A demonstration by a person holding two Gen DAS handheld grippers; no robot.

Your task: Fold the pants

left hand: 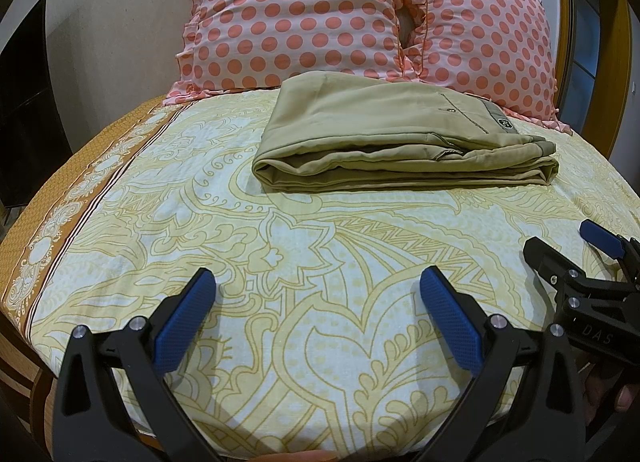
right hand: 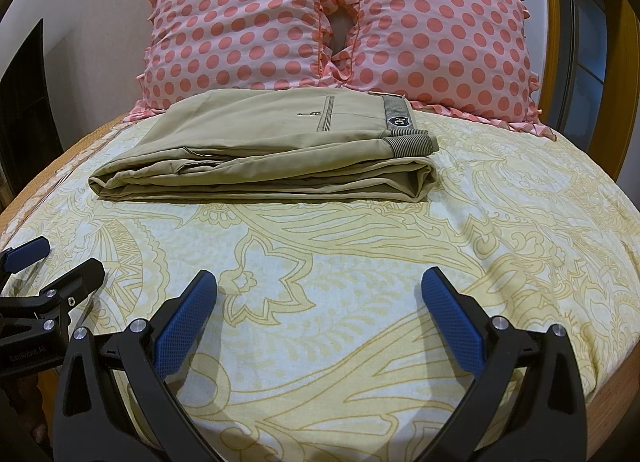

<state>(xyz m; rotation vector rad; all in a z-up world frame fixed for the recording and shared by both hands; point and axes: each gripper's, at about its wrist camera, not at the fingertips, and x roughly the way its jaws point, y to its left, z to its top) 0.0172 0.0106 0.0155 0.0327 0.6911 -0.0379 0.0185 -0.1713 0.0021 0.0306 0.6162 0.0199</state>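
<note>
The khaki pants (left hand: 384, 133) lie folded in a flat stack on the bed, waistband to the right, just in front of the pillows; they also show in the right wrist view (right hand: 256, 149). My left gripper (left hand: 318, 282) is open and empty, low over the sheet, well short of the pants. My right gripper (right hand: 320, 282) is open and empty, likewise back from the pants. The right gripper shows at the right edge of the left wrist view (left hand: 572, 246), and the left gripper at the left edge of the right wrist view (right hand: 56, 256).
The bed has a yellow patterned sheet (left hand: 304, 246) with an orange border on the left (left hand: 60, 213). Two pink polka-dot pillows (left hand: 296, 17) (left hand: 484, 33) lean against the wooden headboard (left hand: 616, 73). A dark panel (left hand: 28, 101) stands left of the bed.
</note>
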